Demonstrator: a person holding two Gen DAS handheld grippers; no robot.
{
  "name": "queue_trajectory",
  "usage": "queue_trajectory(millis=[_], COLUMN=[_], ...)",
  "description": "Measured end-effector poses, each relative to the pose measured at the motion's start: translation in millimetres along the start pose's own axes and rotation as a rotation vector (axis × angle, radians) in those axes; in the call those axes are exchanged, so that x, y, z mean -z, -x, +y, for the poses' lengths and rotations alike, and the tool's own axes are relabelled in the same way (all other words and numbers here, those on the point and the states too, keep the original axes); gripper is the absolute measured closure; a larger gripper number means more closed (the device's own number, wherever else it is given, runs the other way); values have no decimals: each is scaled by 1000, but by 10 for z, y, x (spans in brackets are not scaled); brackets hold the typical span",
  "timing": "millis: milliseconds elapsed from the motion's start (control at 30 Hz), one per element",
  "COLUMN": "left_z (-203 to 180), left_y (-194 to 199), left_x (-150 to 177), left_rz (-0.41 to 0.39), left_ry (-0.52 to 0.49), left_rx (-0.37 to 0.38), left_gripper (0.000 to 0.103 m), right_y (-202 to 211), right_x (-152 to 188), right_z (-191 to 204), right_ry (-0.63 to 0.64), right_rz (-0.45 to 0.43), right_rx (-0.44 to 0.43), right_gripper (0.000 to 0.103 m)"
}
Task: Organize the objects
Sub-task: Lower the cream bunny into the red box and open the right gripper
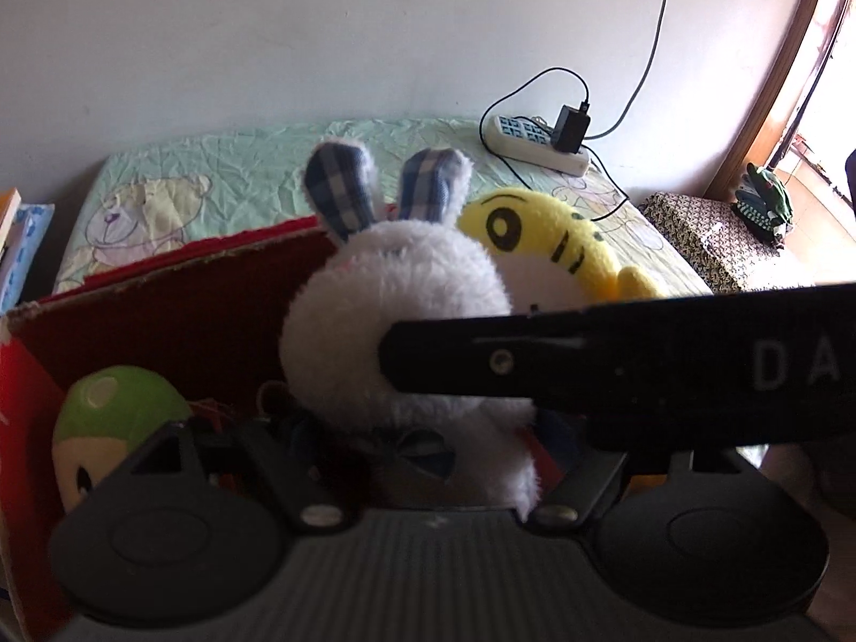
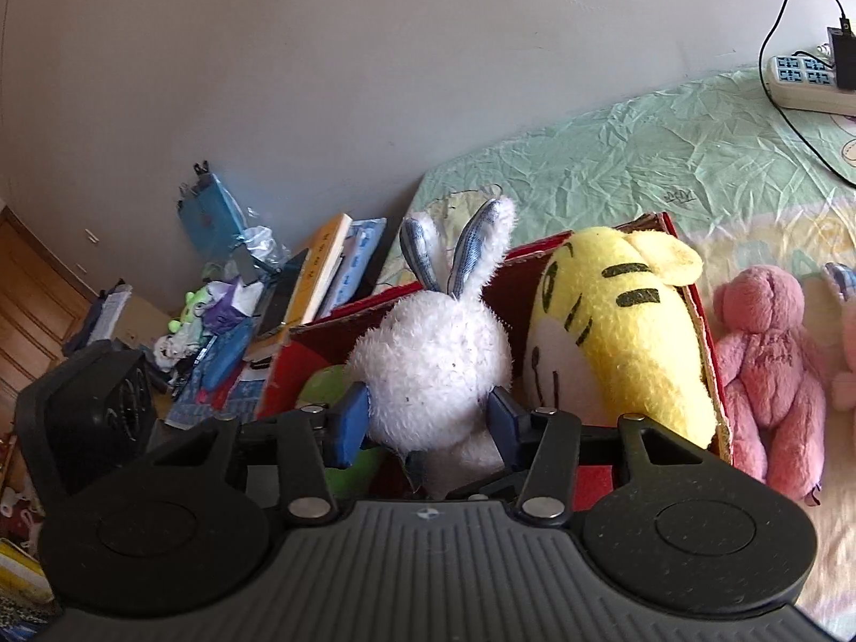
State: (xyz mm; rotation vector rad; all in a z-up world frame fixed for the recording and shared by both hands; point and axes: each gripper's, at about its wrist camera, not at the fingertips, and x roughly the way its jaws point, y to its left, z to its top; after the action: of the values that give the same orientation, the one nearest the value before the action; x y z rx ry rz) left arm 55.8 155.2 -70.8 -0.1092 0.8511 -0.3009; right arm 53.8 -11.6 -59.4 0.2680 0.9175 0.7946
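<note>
The right tongs (image 2: 428,420), nearest the right wrist camera, grip the white plush rabbit (image 2: 433,369), a blue pad (image 2: 350,422) pressed into each side of its head. The rabbit stands upright in the red cardboard box (image 2: 714,369), plaid-lined ears up, in the box's middle. The left tongs (image 1: 422,446) have their fingers spread behind the rabbit's body with nothing pinched; whether the pads touch the fur I cannot tell. A black gripper finger (image 1: 615,361) crosses the left wrist view in front of the rabbit's head.

In the box, a yellow striped tiger plush (image 2: 615,331) lies against the right wall, just beside the rabbit, and a green-capped plush (image 1: 115,422) sits low at the left wall. The box rests on the bed (image 2: 669,160); a pink teddy bear (image 2: 770,374) lies outside it, touching its right wall. Bare sheet stretches from the box to the far edge by the wall, where a white power strip (image 1: 540,144) with a black charger sits near the far right corner. Off the bed's left edge stand stacked books (image 2: 321,273) and clutter
</note>
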Motion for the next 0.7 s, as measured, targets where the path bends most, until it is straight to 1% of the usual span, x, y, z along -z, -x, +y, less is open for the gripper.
queue_trajectory(millis=[67,133,200,333,500,567,667,700], left_z=[-24,-54,-44,-10,18,8,-13,-12], left_y=[-5,32,45,-27,-1,-34,-48,-36], left_x=[18,60,100,124,145,132,122,126], left_rz=[26,26,30,82,97,107,119,123], left_ry=[-22,-47,-59,-58,-33,-30,-34,-31], left_rx=[-23,-43,-63,-110,-109,-123,-147,-141], left_gripper=[18,11,9,9,9,9,8,8], right_y=[-30,-93,-127,-267,-350,-369,-441,-435], right_x=[-17,-8,7,-16,-64,-84,-83,-83], right_z=[1,13,52,59,71,55,90,92], right_ry=[-14,-27,-20,-16,-33,-53,-21,-25], right_rz=[10,47,76,109,182,187,206,213], right_rx=[15,39,48,83,87,108,126,127], right_gripper=[52,52,52,52,53,54,51,51])
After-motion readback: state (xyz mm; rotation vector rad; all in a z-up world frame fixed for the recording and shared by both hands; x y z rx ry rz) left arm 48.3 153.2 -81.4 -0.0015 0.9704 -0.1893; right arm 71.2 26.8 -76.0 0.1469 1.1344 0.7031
